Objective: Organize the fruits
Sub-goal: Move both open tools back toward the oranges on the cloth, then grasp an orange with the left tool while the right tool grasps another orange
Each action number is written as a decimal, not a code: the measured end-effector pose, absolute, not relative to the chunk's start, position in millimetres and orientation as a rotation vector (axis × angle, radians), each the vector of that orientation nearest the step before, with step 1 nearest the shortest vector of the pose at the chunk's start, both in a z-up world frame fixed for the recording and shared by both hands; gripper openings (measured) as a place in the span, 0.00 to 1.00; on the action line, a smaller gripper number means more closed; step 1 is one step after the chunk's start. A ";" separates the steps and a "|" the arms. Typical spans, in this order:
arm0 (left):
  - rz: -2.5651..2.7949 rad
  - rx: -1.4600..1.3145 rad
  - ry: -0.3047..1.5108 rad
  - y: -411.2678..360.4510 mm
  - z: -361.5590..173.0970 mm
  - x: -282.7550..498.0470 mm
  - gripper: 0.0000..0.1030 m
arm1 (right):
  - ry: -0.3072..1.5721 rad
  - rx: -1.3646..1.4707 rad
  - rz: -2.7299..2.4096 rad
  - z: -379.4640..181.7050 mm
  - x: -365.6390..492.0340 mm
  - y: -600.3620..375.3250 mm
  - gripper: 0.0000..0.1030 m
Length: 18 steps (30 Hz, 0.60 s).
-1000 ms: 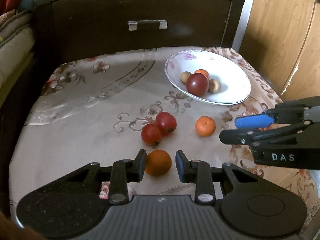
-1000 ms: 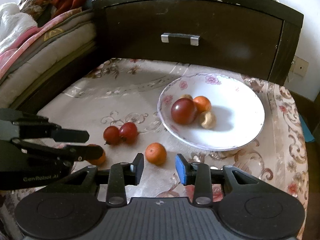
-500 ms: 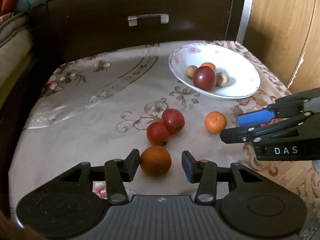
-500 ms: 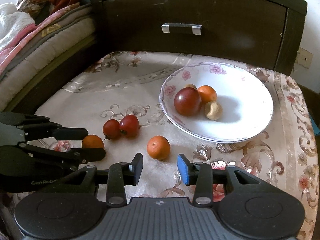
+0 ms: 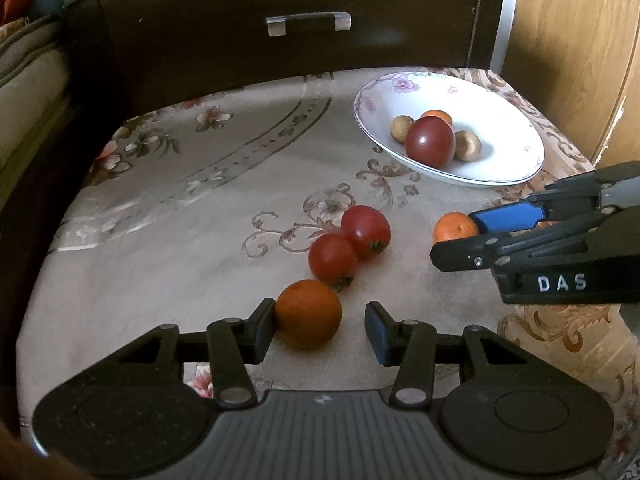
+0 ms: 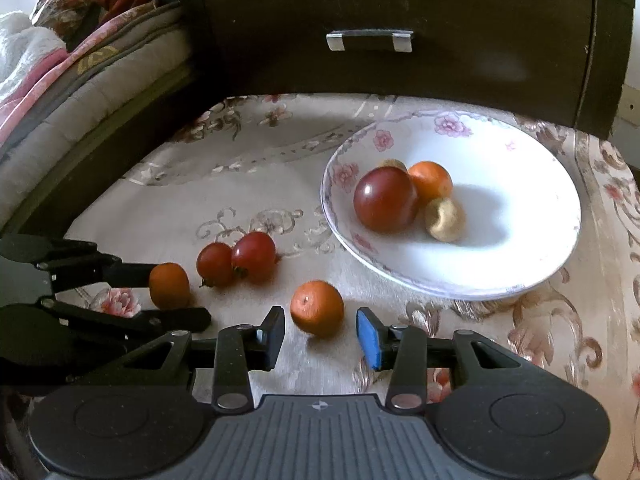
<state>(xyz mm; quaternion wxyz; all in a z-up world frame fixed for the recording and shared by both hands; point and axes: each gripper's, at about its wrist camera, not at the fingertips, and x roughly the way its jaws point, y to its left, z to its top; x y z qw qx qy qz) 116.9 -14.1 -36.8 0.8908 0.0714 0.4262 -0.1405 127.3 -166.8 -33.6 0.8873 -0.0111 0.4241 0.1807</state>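
Both grippers have been spreading their jaws and closing in on the loose fruit since the earlier frames, each orange now sitting nearer its fingers. With its jaws parted, the left gripper point(image 5: 320, 328) is framing the darker orange point(image 5: 308, 314), which is lying on the patterned cloth point(image 5: 180, 240) between the fingertips, hard against the left finger and clear of the right one. Spread likewise, the right gripper point(image 6: 320, 330) is bracketing the smaller orange point(image 6: 317, 308), which is resting just ahead of the tips, between them and touching neither pad. Two red tomatoes point(image 5: 349, 243) are sitting together just beyond the left jaws, and the white plate point(image 6: 520, 272), already holding a dark tomato, an orange and two small tan fruits, is lying farther ahead and to the right of both. This looks like the reach-to-grasp step. Next, each gripper probably needs to ease forward until its orange is centred, then pinch gently, since round fruit can roll.
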 end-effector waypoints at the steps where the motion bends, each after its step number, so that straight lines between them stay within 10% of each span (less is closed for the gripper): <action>1: -0.291 0.146 0.884 -13.8 -36.9 117.0 0.53 | 0.879 -0.026 0.376 -34.0 128.3 -165.9 0.35; 18: -0.280 0.133 0.877 -14.3 -37.2 117.9 0.53 | 0.839 -0.120 0.385 -37.2 124.5 -155.2 0.31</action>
